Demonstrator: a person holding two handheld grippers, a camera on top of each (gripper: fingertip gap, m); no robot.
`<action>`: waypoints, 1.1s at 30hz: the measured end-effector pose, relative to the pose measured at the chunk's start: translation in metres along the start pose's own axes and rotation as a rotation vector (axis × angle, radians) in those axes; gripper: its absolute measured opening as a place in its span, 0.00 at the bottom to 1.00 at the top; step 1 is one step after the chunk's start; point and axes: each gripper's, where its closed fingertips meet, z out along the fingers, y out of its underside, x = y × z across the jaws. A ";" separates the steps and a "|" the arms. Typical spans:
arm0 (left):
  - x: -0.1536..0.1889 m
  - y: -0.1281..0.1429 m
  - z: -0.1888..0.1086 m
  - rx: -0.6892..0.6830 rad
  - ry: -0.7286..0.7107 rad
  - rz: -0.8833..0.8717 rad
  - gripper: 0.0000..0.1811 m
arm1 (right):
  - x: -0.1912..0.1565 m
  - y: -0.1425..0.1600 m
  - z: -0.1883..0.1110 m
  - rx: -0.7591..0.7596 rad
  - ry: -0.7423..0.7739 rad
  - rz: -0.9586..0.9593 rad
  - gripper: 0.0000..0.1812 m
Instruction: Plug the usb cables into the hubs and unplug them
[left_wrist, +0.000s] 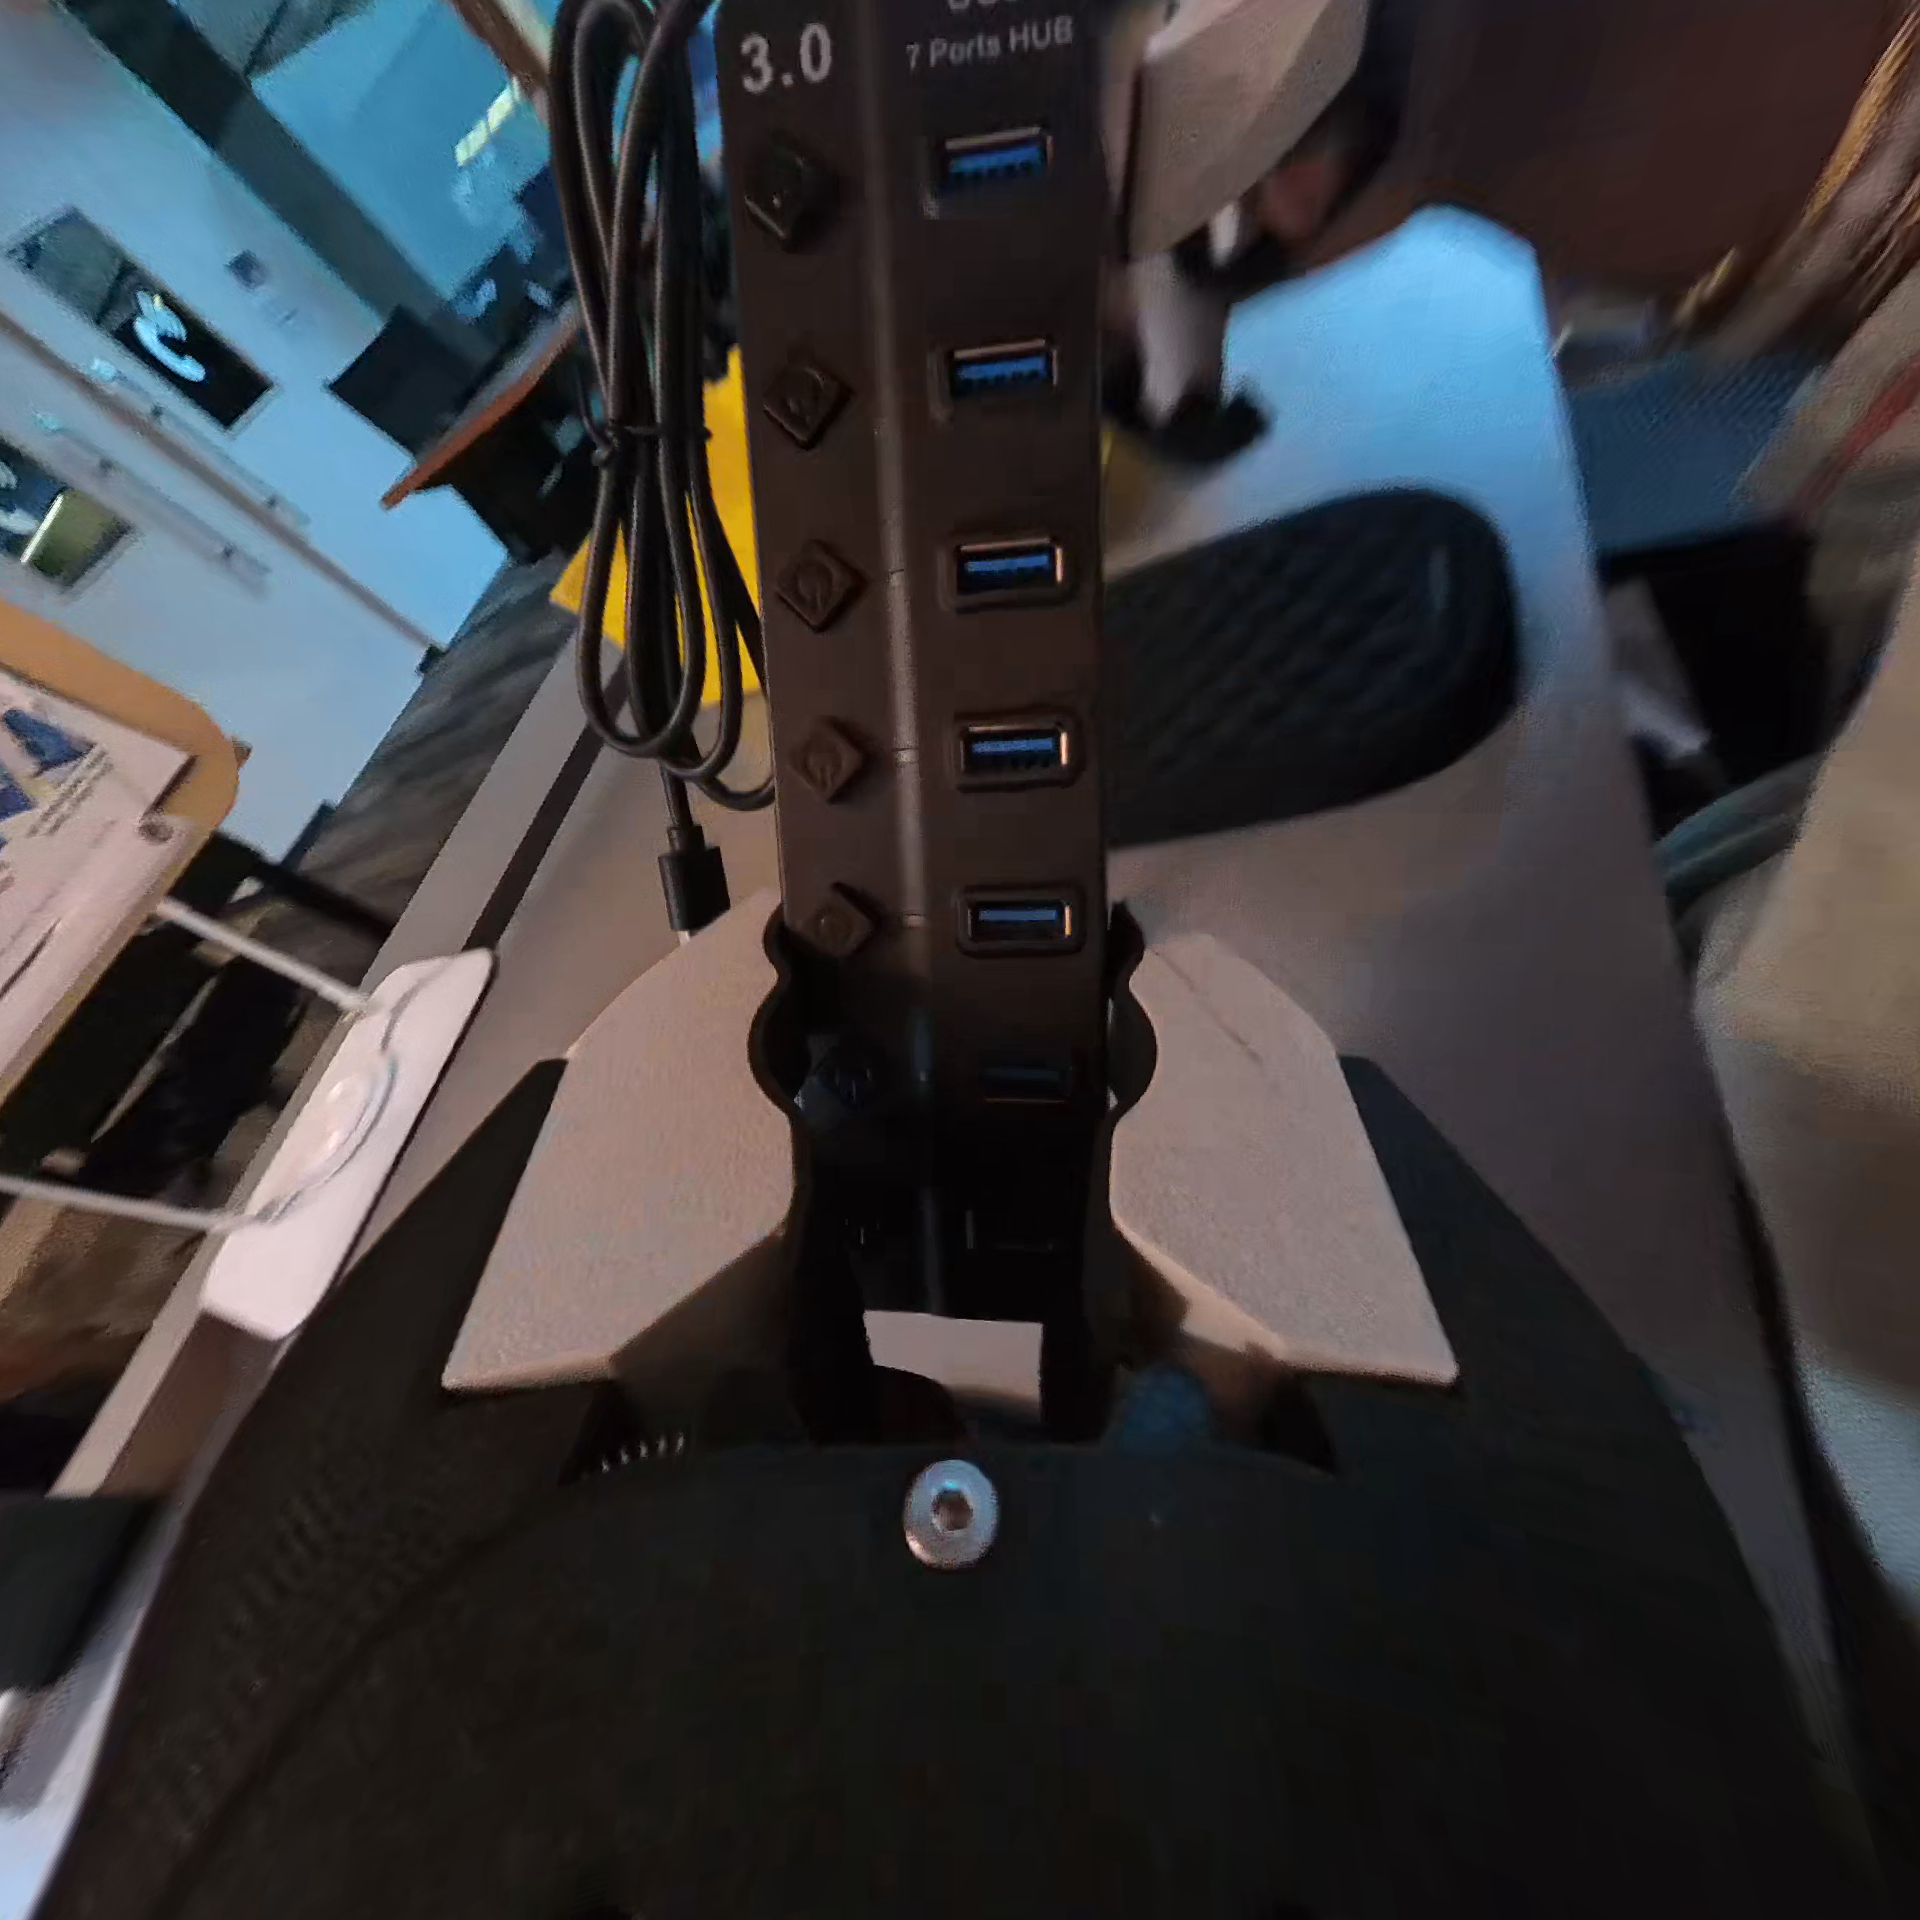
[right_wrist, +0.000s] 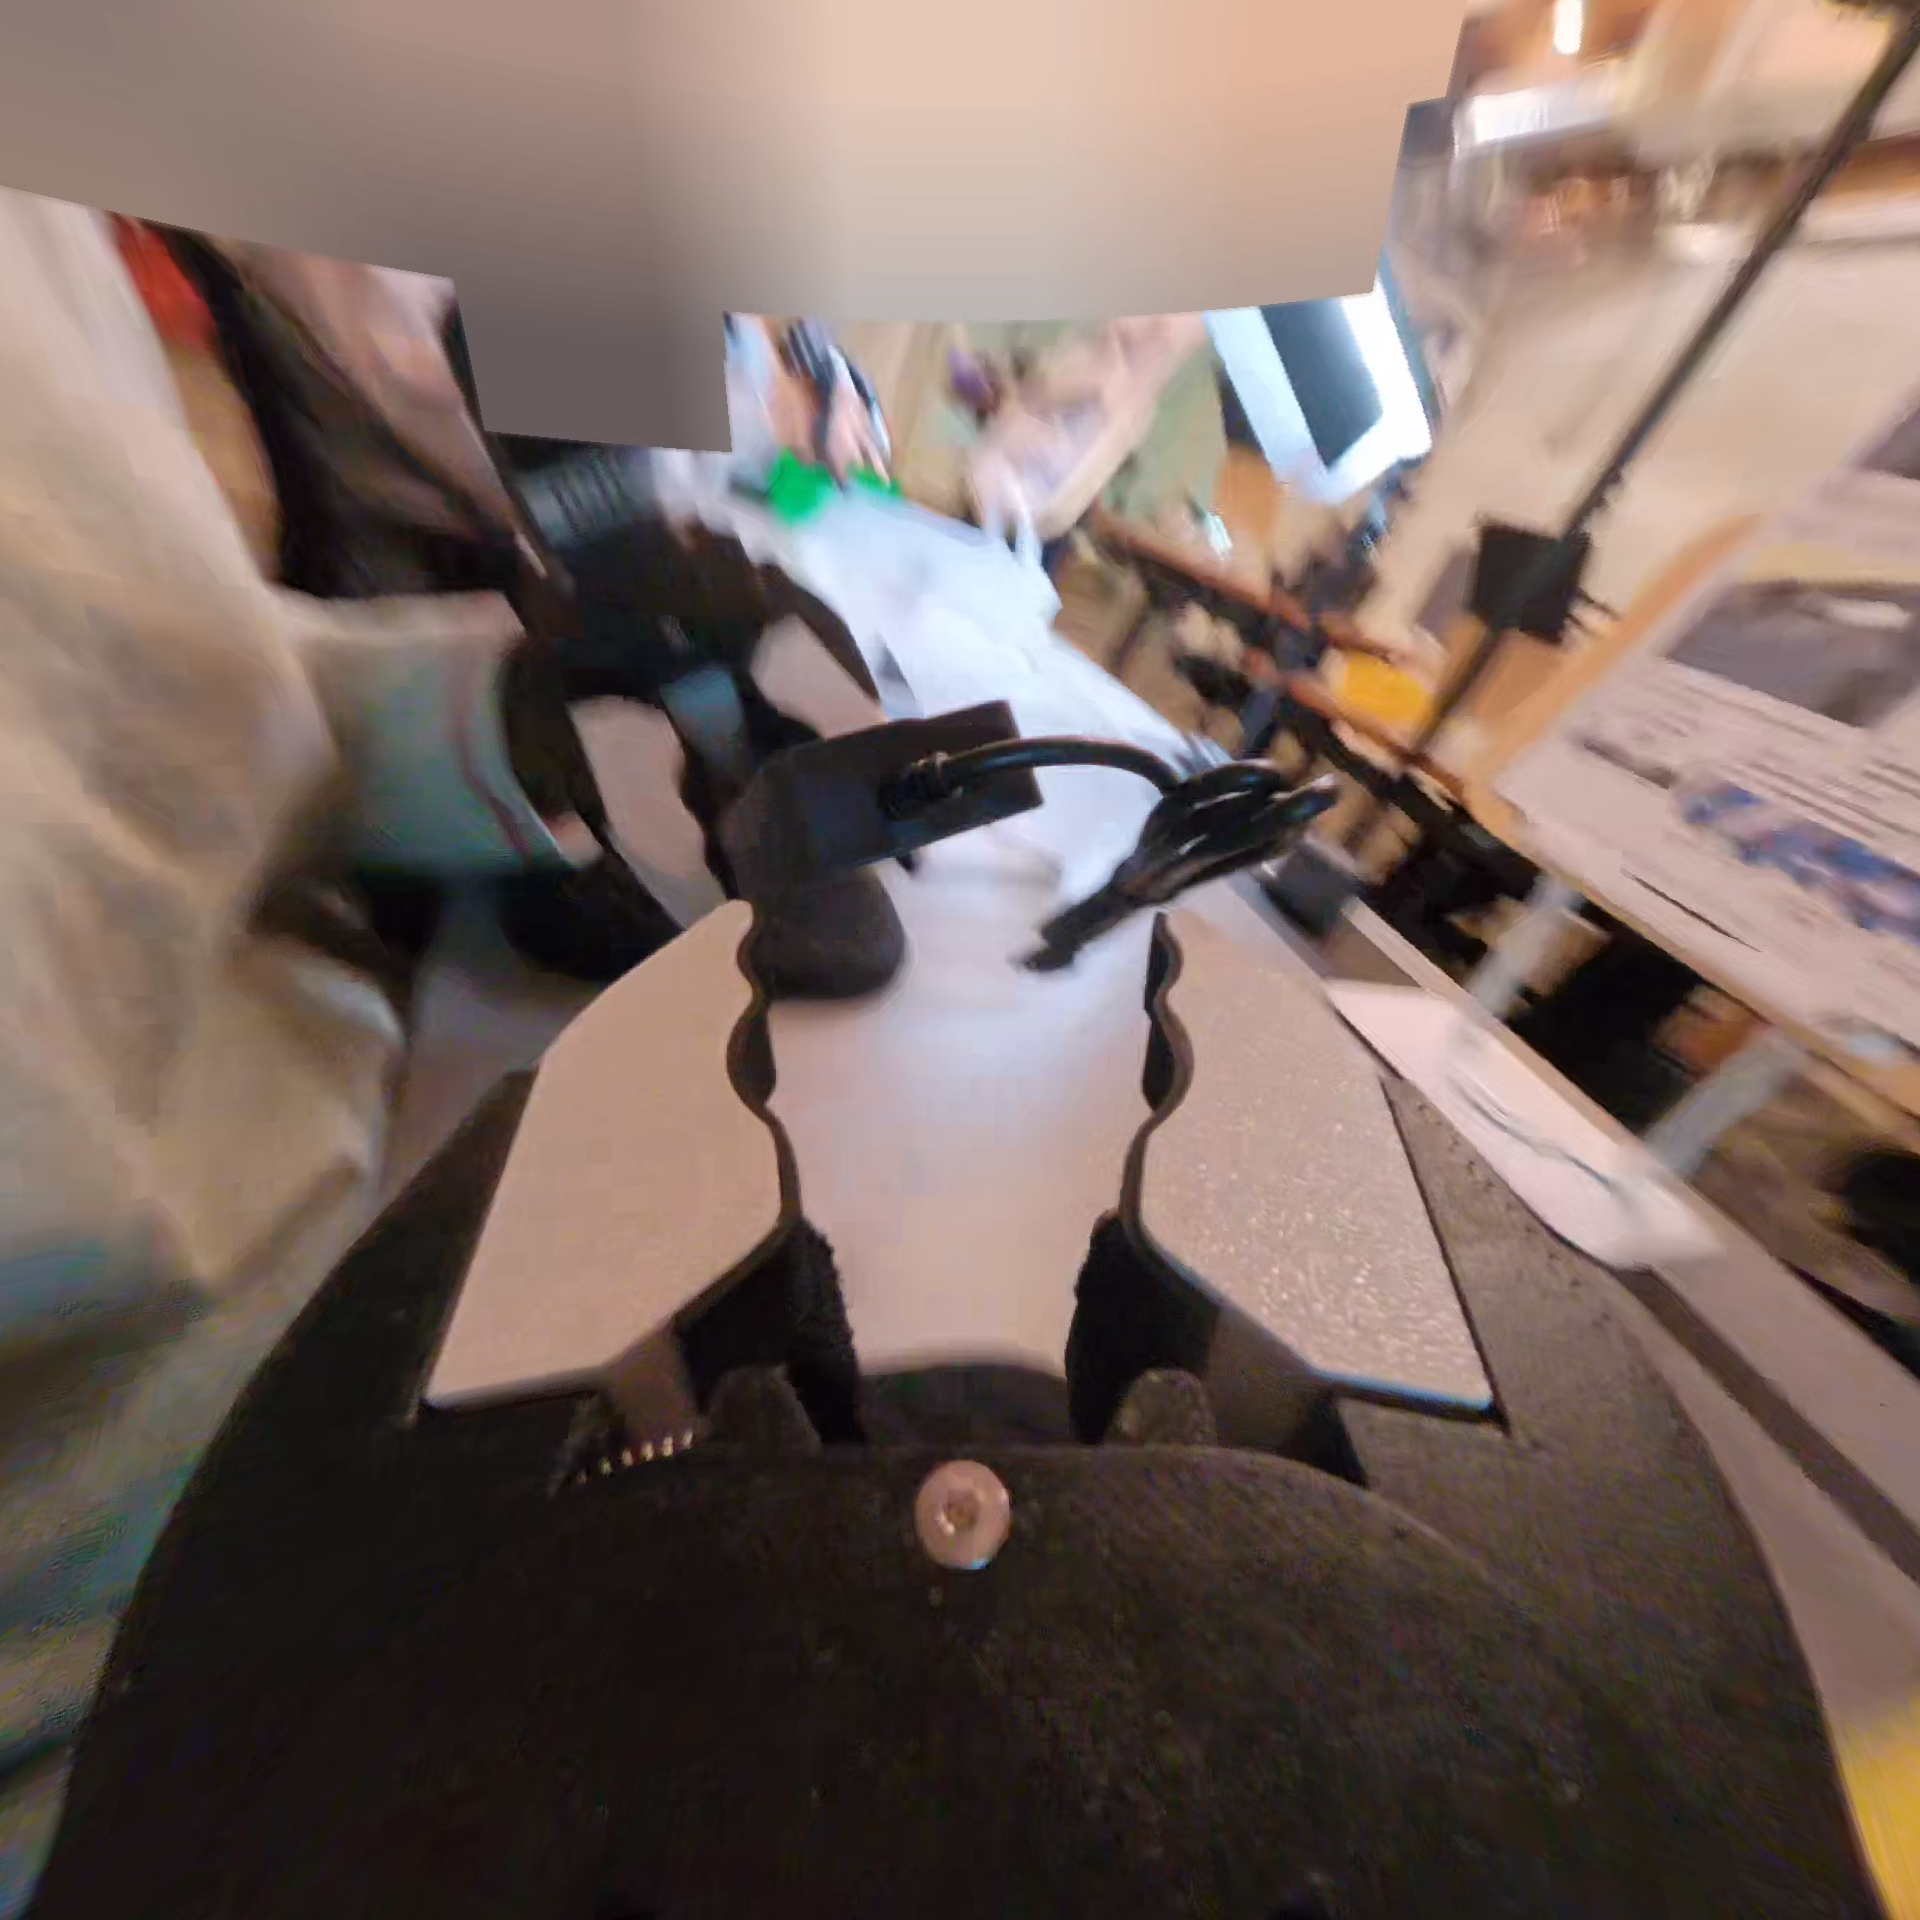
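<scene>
Left gripper (left_wrist: 951, 997) up close, and its grey fingers (left_wrist: 665, 1153) are clamped on the near end of the black USB hub (left_wrist: 914, 540), one finger pressing each long side. The hub runs straight away from the camera, lifted clear of the pale table (left_wrist: 1351, 935), with a column of blue ports (left_wrist: 1006, 569) on the right of its face and diamond-shaped buttons (left_wrist: 819, 582) on the left. All the ports in view are vacant. Just left of the hub hangs its own black cable (left_wrist: 644, 436), bundled and tied, plug end (left_wrist: 688, 878) dangling low. Past the hub, a dark ribbed oval pad (left_wrist: 1299, 665) lies on the table; at the table's left edge sits a white plate with a clear suction cup (left_wrist: 343, 1101).

Over to the right gripper (right_wrist: 956, 935): fingers spread wide, nothing between them but bare table (right_wrist: 935, 1122). Ahead of it (heavily blurred, mind you) the left gripper (right_wrist: 717, 748) shows with the hub (right_wrist: 883, 790) end-on and the cable bundle (right_wrist: 1195, 831) trailing right. Farther back, a busy room: wooden desks (right_wrist: 1247, 613), printed posters (right_wrist: 1714, 790) on the right, a slanting black pole (right_wrist: 1662, 343).
</scene>
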 end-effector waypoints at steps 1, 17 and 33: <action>-0.001 0.007 0.003 -0.049 -0.011 0.018 0.31 | 0.006 0.010 -0.009 -0.111 0.056 -0.070 0.40; 0.030 0.055 0.051 -0.337 0.108 0.130 0.31 | -0.022 0.118 -0.004 -0.880 -0.112 -0.274 0.37; -0.055 0.008 -0.016 0.053 -0.272 -0.148 0.50 | -0.024 0.141 -0.029 -0.929 -0.137 -0.113 0.31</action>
